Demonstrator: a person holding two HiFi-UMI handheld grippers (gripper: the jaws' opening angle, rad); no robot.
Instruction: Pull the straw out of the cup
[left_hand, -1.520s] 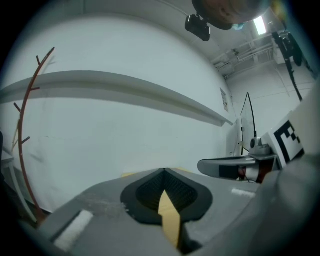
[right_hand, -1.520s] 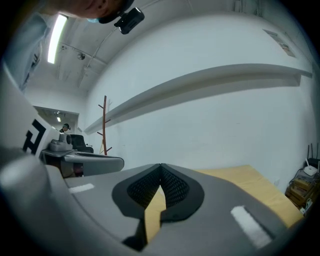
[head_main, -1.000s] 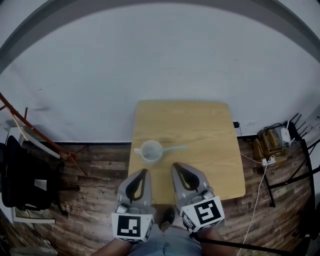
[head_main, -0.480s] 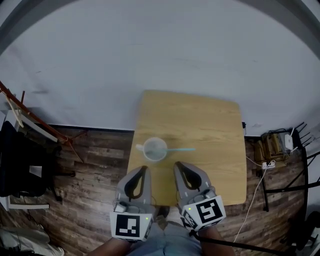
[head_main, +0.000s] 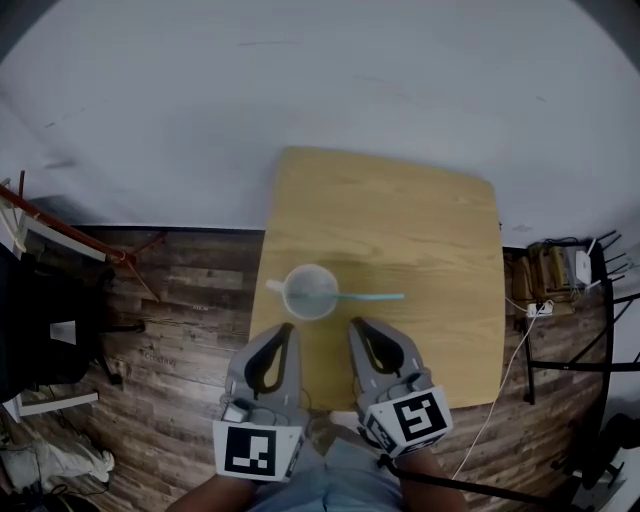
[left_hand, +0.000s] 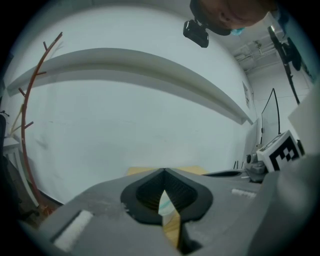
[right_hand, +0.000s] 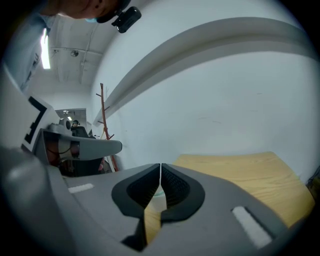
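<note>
- Table (head_main: 420, 230): light wood top, standing against a white wall (head_main: 300, 80) on a dark plank floor (head_main: 180, 300).
- Cup (head_main: 310, 292): pale, upright on the table's near left part, with its handle pointing left.
- Straw (head_main: 372, 296): pale blue, one end inside the cup. It leans over the right side of the rim and its free end reaches out to the right above the tabletop. It is not yet removed.
- Left gripper (head_main: 284, 329): held low at the table's near edge, pointing toward the cup and just short of it. In the left gripper view the tips (left_hand: 163, 171) meet, so the jaws are clenched on nothing. A pale shape in the opening behind the tips is probably the cup, but that view is too narrow to confirm it.
- Right gripper (head_main: 358, 326): beside the left one, aimed at the stretch of table below the straw and clear of both straw and cup. In the right gripper view (right_hand: 160, 165) the jaws are closed but for a hairline slit, with nothing grasped.
- Marker cubes: one on the rear of each gripper, left (head_main: 255, 452) and right (head_main: 412, 420).
- Surroundings: cables and a power strip (head_main: 545, 285) on the floor to the right, and a reddish rod (head_main: 70, 235) to the left.
</note>
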